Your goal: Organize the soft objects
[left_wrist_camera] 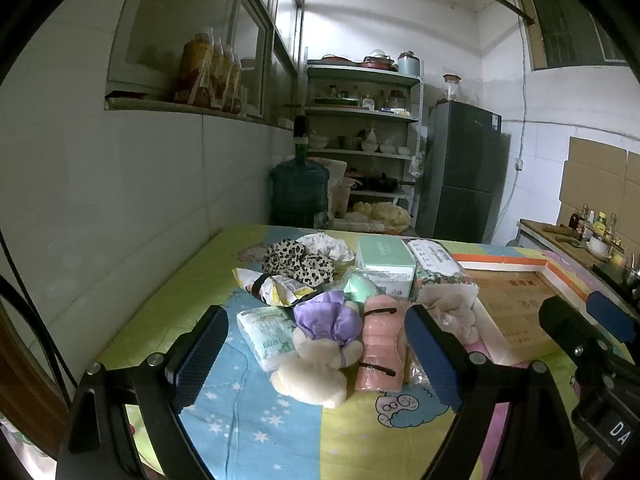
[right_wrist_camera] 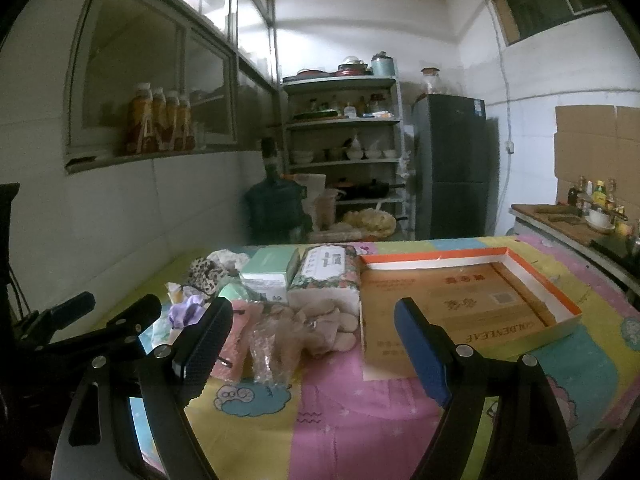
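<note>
A heap of soft things lies on the colourful cloth-covered table [left_wrist_camera: 280,432]: a cream plush toy with purple cloth [left_wrist_camera: 320,356], a pink rolled towel [left_wrist_camera: 380,344], a tissue pack [left_wrist_camera: 266,332], a leopard-print cloth [left_wrist_camera: 298,264], a beige plush in plastic [right_wrist_camera: 324,324] and a floral pack [right_wrist_camera: 324,270]. A shallow orange-rimmed cardboard tray [right_wrist_camera: 460,304] lies to the right, empty. My left gripper [left_wrist_camera: 316,356] is open and empty, just short of the plush. My right gripper [right_wrist_camera: 312,344] is open and empty, before the beige plush.
A mint-green box [left_wrist_camera: 386,260] stands behind the heap. A white wall runs along the table's left side. Beyond the table stand a water jug [left_wrist_camera: 300,192], a shelf rack [left_wrist_camera: 360,140], a fridge [left_wrist_camera: 460,172] and a counter with bottles [right_wrist_camera: 592,208].
</note>
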Motion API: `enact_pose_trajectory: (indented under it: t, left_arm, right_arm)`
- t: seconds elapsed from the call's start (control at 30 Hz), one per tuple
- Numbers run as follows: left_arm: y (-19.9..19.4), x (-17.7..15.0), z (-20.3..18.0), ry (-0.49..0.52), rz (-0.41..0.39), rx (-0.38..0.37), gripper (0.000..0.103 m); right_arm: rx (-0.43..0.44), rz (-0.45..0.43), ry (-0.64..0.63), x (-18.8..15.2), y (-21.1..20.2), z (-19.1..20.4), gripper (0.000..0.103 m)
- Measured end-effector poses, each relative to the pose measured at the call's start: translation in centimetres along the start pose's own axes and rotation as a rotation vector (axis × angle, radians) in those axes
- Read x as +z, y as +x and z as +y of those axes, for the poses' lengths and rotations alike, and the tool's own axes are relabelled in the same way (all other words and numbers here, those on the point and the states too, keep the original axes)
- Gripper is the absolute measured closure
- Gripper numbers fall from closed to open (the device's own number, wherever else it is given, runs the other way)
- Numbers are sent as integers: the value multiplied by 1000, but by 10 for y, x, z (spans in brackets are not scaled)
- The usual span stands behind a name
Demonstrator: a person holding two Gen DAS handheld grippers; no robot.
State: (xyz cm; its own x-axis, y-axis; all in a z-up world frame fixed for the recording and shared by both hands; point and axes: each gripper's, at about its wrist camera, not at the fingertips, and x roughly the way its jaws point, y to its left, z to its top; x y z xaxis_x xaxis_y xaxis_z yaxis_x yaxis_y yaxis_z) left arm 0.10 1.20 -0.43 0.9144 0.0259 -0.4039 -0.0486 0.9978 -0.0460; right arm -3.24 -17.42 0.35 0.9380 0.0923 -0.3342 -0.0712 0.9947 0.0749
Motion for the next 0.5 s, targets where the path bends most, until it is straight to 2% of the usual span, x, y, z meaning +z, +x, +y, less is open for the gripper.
enact_pose_trajectory:
  t: [0.5]
  left_arm:
    - [0,-1,0,0,1,-1,13]
  right_arm:
    - [8,5,3,-2,2,0,18]
